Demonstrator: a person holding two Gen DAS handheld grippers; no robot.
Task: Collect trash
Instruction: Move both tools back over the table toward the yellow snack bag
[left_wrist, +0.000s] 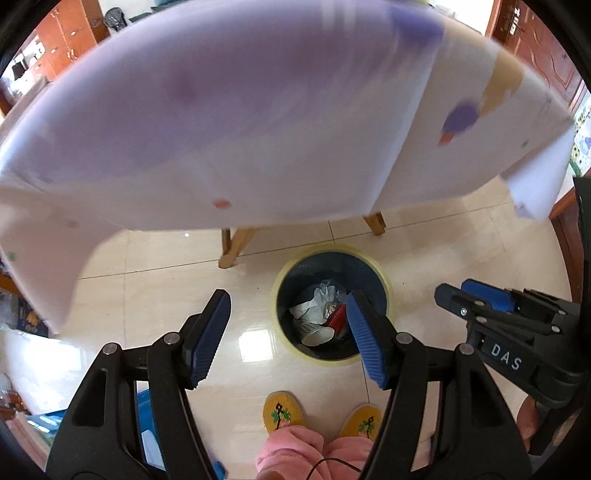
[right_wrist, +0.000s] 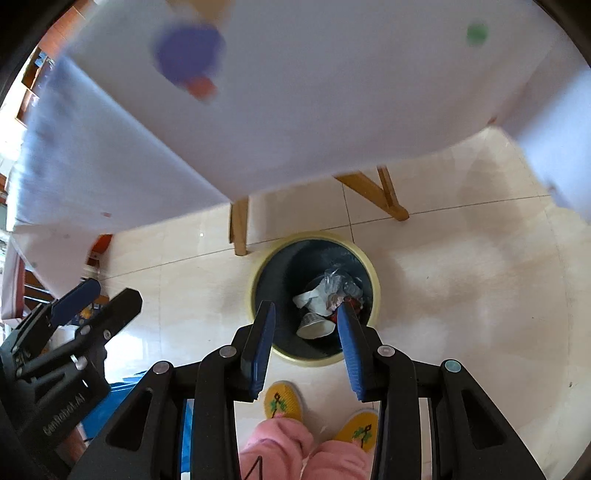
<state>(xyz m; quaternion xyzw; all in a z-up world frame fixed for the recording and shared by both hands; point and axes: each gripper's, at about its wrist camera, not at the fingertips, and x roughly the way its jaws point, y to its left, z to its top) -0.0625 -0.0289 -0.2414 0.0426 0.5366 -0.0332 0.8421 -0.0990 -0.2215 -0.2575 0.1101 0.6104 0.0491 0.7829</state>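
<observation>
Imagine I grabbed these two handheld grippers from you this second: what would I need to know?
Left gripper: fingers apart, holding nothing.
Right gripper: fingers apart, holding nothing, poised over the bin.
Trash bin: on the tiled floor by the table's wooden legs, just ahead of your slippers.
Done: a paper cup, crumpled paper, clear plastic and something red already lie in the bin.
Left: the cloth-covered table is blurred here; check it for remaining trash.
</observation>
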